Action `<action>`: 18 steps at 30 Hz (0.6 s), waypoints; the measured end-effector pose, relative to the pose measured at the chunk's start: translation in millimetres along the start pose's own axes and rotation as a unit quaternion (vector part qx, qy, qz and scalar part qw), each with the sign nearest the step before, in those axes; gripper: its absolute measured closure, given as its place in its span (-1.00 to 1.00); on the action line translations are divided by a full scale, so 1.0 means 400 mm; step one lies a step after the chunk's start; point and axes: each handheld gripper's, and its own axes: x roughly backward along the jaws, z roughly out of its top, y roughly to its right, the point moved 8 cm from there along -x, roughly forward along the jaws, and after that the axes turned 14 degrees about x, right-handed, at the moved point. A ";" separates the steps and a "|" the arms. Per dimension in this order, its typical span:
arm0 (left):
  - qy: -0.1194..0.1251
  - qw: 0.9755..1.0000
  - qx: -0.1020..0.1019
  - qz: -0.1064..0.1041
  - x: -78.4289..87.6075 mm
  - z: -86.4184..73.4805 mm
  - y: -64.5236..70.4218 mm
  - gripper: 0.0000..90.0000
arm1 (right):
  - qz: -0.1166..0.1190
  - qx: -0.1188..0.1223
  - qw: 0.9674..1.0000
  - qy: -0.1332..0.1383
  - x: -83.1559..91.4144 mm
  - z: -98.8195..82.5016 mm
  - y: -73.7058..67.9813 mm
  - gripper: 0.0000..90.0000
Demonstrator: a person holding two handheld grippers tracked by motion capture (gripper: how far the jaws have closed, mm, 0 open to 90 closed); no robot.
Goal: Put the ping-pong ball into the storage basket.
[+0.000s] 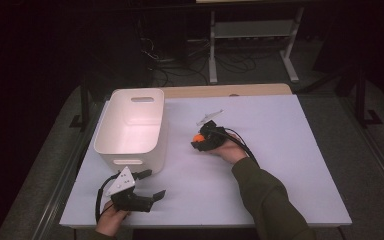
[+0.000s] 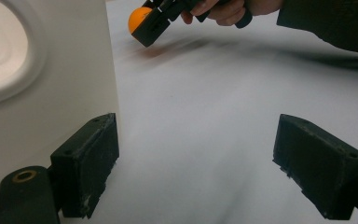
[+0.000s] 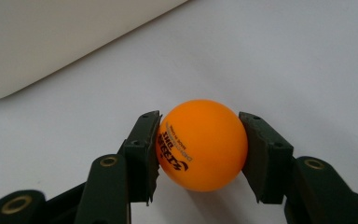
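Observation:
An orange ping-pong ball (image 3: 199,144) with black print sits between both jaws of my right gripper (image 3: 199,151), which is shut on it just above the white table. From above, the ball (image 1: 198,137) and right gripper (image 1: 198,142) are near the table's middle, right of the white bin (image 1: 132,125). The left gripper view catches the ball (image 2: 138,19) far off at the top. My left gripper (image 1: 152,184) rests near the front left edge, jaws wide apart and empty, beside the bin's near wall (image 2: 51,93).
The white bin stands at the left of the white table sheet (image 1: 280,150), with handle cut-outs at both ends. Beyond the table are a metal frame and cables on the dark floor.

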 end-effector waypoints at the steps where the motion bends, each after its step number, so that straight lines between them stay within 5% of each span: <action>1: 0.000 1.000 0.000 0.000 0.000 0.000 0.000 -0.69 | 0.002 0.000 1.000 0.001 0.001 0.001 -0.004 0.10; 18: -0.001 1.000 0.000 0.001 0.000 0.000 -0.001 -0.69 | 0.027 0.017 0.999 0.012 0.024 0.007 -0.059 0.10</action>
